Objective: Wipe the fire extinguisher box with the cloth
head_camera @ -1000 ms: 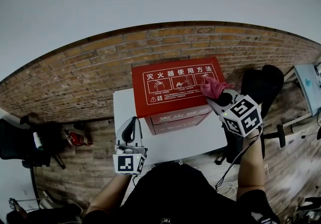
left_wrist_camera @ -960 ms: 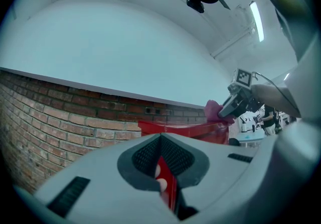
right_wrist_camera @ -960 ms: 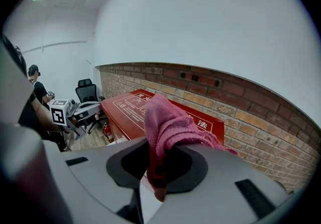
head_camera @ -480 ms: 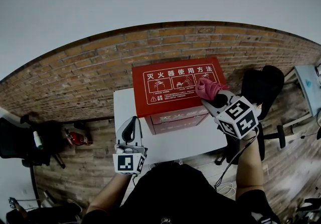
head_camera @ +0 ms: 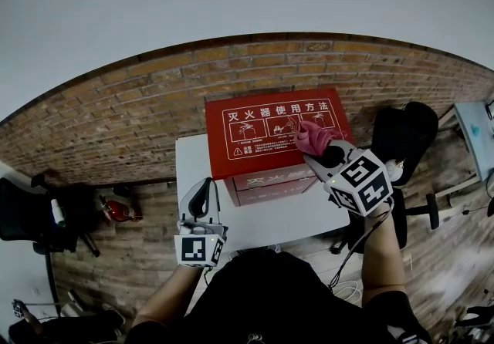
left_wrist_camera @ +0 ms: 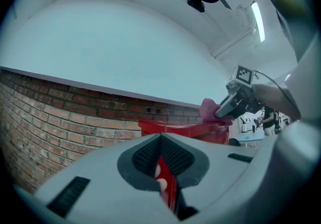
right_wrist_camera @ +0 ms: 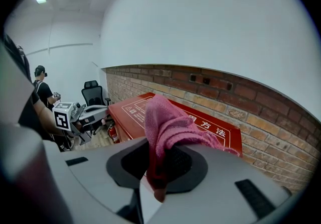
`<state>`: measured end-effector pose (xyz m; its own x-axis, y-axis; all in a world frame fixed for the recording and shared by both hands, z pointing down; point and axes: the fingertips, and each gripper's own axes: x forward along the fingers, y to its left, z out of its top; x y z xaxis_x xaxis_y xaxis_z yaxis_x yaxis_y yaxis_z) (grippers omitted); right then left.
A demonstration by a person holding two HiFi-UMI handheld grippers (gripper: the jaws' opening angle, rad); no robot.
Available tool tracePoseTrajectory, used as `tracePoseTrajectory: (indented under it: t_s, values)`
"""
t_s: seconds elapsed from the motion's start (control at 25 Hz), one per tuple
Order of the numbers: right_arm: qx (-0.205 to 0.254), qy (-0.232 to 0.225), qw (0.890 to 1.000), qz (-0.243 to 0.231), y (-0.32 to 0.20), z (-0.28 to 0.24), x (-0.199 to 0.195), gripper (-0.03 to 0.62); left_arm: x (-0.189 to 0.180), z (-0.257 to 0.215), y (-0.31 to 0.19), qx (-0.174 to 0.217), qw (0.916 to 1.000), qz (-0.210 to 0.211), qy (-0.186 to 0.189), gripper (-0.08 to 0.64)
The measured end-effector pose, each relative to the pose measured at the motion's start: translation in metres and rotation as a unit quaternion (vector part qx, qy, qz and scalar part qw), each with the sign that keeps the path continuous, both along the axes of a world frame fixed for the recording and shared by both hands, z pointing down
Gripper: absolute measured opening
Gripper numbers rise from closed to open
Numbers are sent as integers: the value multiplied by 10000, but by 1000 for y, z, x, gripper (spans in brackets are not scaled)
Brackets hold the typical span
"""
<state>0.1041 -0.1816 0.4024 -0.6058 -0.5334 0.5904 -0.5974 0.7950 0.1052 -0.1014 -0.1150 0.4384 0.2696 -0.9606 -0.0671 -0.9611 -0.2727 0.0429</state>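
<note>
A red fire extinguisher box (head_camera: 262, 138) with white printed instructions on its top stands on a white table (head_camera: 270, 219) against a brick wall. My right gripper (head_camera: 318, 151) is shut on a pink cloth (head_camera: 310, 135) that rests on the right part of the box top. In the right gripper view the pink cloth (right_wrist_camera: 168, 130) bulges out of the shut jaws over the box (right_wrist_camera: 200, 125). My left gripper (head_camera: 199, 197) hangs at the table's left front corner, jaws shut, holding nothing; its view shows the box (left_wrist_camera: 180, 130) ahead.
A brick wall (head_camera: 154, 96) runs behind the box. A black office chair (head_camera: 405, 134) stands right of the table. A small red extinguisher (head_camera: 120, 214) lies on the floor at the left near another black chair (head_camera: 31, 215). A person (right_wrist_camera: 42, 95) stands in the background.
My right gripper has slid the pink cloth leftward and a little nearer across the box top. The left gripper has not moved.
</note>
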Motion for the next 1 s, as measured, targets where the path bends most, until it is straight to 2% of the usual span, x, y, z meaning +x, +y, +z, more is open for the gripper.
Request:
tracePoseTrajectory:
  t_s: [0.56,1.0]
  values:
    - [26,-58,9997,-242,6,0,-28,74,1,-2,0,183,9998,49,-40,34]
    - [40,-84,9986,-512,15,-2,-57,74,1,1,1,69,10000,52,-5,34]
